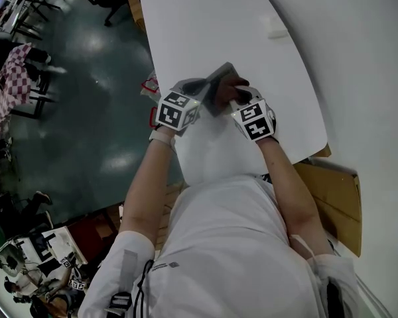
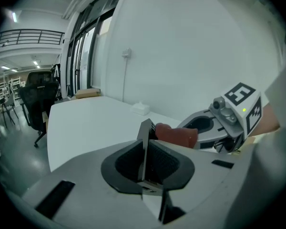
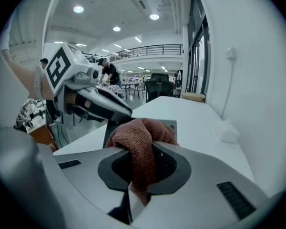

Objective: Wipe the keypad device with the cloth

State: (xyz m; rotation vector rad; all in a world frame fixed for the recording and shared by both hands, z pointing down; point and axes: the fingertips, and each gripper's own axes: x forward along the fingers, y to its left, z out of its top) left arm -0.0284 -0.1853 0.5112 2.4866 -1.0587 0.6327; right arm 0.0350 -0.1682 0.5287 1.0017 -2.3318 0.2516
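Keypad device (image 1: 217, 86) shows as a thin, flat, dark grey slab, held up over the white table (image 1: 205, 18) near the person's body. The left gripper (image 2: 145, 163) has its jaws nearly together, clamped on the slab's lower end, so that the left gripper view sees it edge-on as a narrow upright strip. The cloth (image 3: 138, 137) is reddish-brown and nubbly, bunched into a wad; the right gripper (image 3: 140, 168) pinches it between jaws only a little apart, with a tail of fabric hanging down through the gap. The wad lies against the device's broad face, just ahead of the left gripper's fingertips. No keys can be made out: in the head view the face is dim and partly covered by the cloth and the two marker cubes, and in the right gripper view only a grey corner and a dark edge of the slab show round the wad. A small white box (image 1: 273, 26) lies well apart on the table.
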